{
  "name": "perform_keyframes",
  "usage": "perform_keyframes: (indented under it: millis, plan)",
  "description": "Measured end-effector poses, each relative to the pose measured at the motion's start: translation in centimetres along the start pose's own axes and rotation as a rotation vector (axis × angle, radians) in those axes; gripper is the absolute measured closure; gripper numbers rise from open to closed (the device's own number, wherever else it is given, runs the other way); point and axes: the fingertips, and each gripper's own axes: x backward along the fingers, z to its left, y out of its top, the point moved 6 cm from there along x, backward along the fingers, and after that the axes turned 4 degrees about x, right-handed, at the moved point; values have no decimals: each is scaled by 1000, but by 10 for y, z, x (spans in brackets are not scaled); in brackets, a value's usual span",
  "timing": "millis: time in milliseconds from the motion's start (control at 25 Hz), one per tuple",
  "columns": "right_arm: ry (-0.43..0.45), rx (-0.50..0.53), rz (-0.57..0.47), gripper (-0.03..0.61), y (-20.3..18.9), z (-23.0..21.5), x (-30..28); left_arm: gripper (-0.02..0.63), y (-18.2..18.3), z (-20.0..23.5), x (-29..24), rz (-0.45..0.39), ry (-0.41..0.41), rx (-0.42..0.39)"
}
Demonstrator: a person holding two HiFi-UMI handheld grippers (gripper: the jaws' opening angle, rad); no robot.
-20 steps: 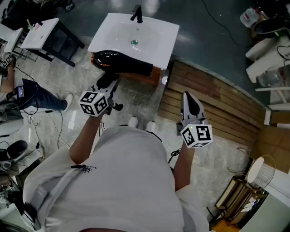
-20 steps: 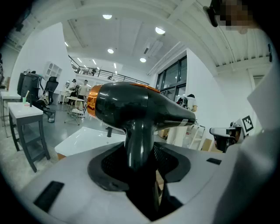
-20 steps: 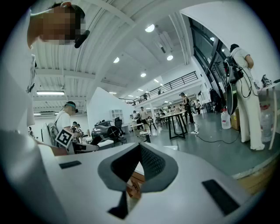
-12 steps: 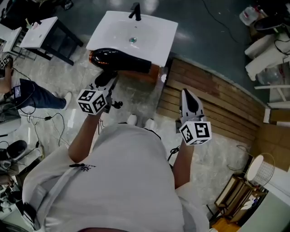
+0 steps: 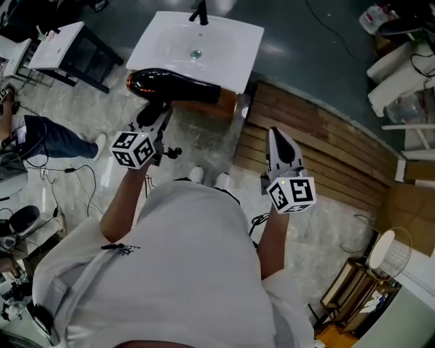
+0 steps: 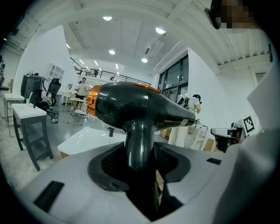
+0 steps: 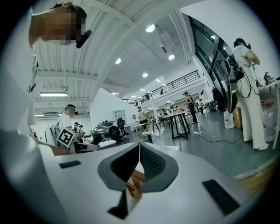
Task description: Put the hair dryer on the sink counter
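Note:
My left gripper is shut on the handle of a black hair dryer with an orange rear end. The dryer lies level over the near edge of the white sink counter, nozzle to the right. In the left gripper view the hair dryer fills the middle, its handle clamped between the jaws, with the sink counter behind it. My right gripper hangs over the wooden floor strip to the right, shut with nothing in it; in the right gripper view its gripper tips meet.
A black faucet stands at the sink's far edge, the drain in the basin. A small white table stands at the left. Wooden decking runs to the right, with cables and a person's leg at the left.
The hair dryer and my left gripper have shifted a little farther towards the sink. The right gripper has kept its place beside my body.

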Motion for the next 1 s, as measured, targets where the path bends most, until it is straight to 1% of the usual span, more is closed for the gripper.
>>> perform_keyframes:
  millis: [280, 520, 680, 800, 1000]
  plan:
    - [29, -13, 8, 571, -5, -6, 3, 433, -9, -4, 8, -5, 36, 6]
    - [51, -18, 13, 571, -11, -15, 7, 433, -17, -12, 10, -6, 51, 9]
    - [55, -31, 3, 571, -11, -18, 11, 431, -20, -15, 13, -7, 62, 17]
    - [55, -20, 16, 571, -14, -19, 13, 433, -22, -16, 14, -10, 71, 22]
    - [85, -22, 15, 571, -18, -20, 14, 432, -22, -18, 19, -16, 87, 18]
